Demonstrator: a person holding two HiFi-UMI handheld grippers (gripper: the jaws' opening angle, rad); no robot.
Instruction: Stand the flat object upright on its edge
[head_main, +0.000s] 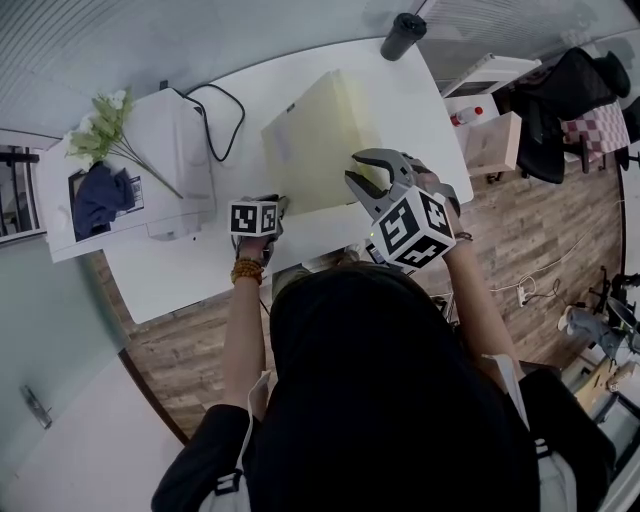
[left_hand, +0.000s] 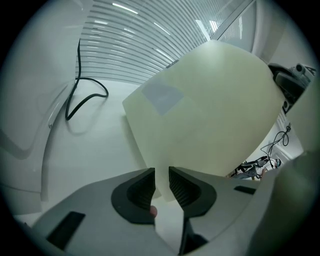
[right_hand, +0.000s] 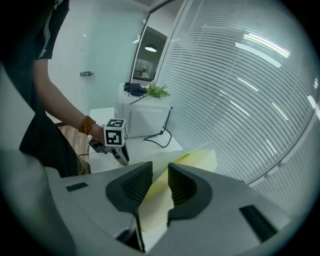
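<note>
Grippers meet on a pale yellow board (head_main: 318, 140) above a white round table (head_main: 425, 115), seen from the head camera as a person leans over the near edge. Left gripper (head_main: 279, 206) has the board's near left corner, and right gripper (head_main: 371, 172) takes the near edge further along, both pointing steeply down. The board is tilted, one broad face turned up toward the camera, neither flat nor upright; whether its far edge rests on the table cannot be told.

From the left gripper view, the left gripper (left_hand: 160, 173) has its jaws narrowly set with the corner of the board (left_hand: 210, 110) filling the gap between the ribbed pads, so it grips the board. A black cable (left_hand: 84, 95) loops over the tabletop behind.

From the right gripper view, the right gripper (right_hand: 160, 173) is likewise closed at a narrow width on the board (right_hand: 196, 160), whose thick edge runs out past the jaws. The left gripper (right_hand: 118, 146) shows beyond it, held by a hand with a beaded bracelet on its wrist.

On the table's left sits a white box-shaped machine (head_main: 175, 150) with the black cable (head_main: 222, 120) beside it, a spray of white flowers (head_main: 105, 120) lying across its top
</note>
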